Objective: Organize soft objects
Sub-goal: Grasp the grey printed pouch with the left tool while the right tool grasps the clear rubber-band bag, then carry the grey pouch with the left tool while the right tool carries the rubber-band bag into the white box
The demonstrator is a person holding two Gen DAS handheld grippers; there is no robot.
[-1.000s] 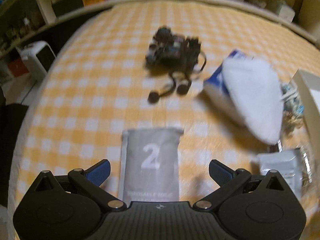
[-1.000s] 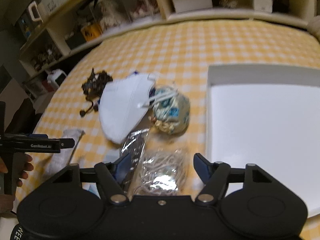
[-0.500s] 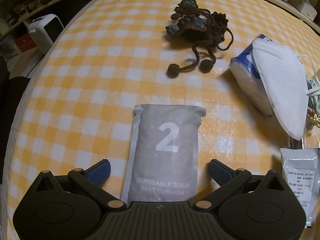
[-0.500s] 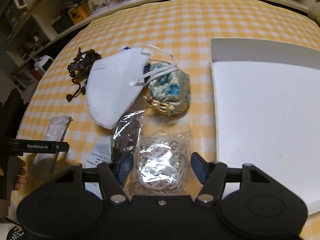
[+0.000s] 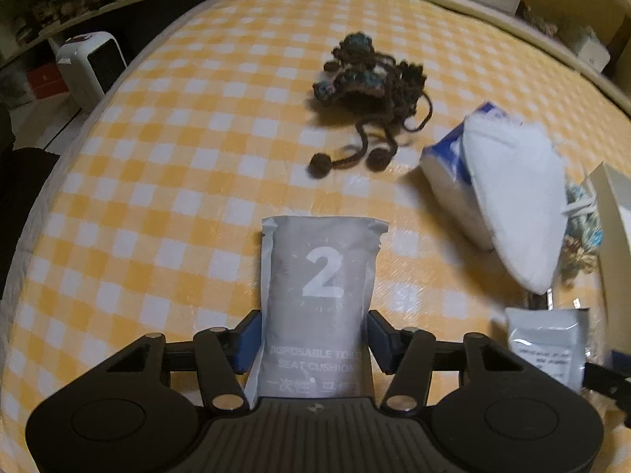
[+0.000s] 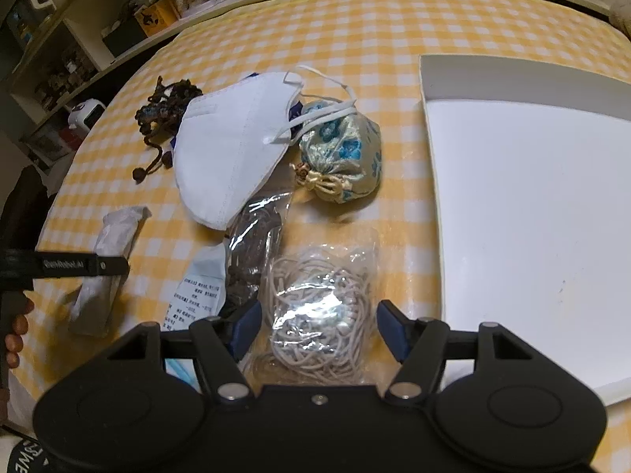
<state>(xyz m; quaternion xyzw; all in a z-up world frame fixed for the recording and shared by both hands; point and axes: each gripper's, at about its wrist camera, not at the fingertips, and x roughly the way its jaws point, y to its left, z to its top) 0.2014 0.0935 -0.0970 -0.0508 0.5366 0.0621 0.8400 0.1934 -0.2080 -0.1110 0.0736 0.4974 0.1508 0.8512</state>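
the left gripper (image 5: 314,341) is clamping the toilet seat cushion packet (image 5: 319,295); the right gripper (image 6: 317,325) is gaping around the bagged cord (image 6: 320,307); next comes carrying the packet to the white tray (image 6: 532,213).

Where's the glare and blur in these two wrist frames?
Right wrist: strong specular glare on the clear bag of cord, and a smaller highlight on the dark bag; centre sharp. Left wrist: warm dim light, grey packet sharp, white mask and frame edges soft, fisheye bending the table edge.
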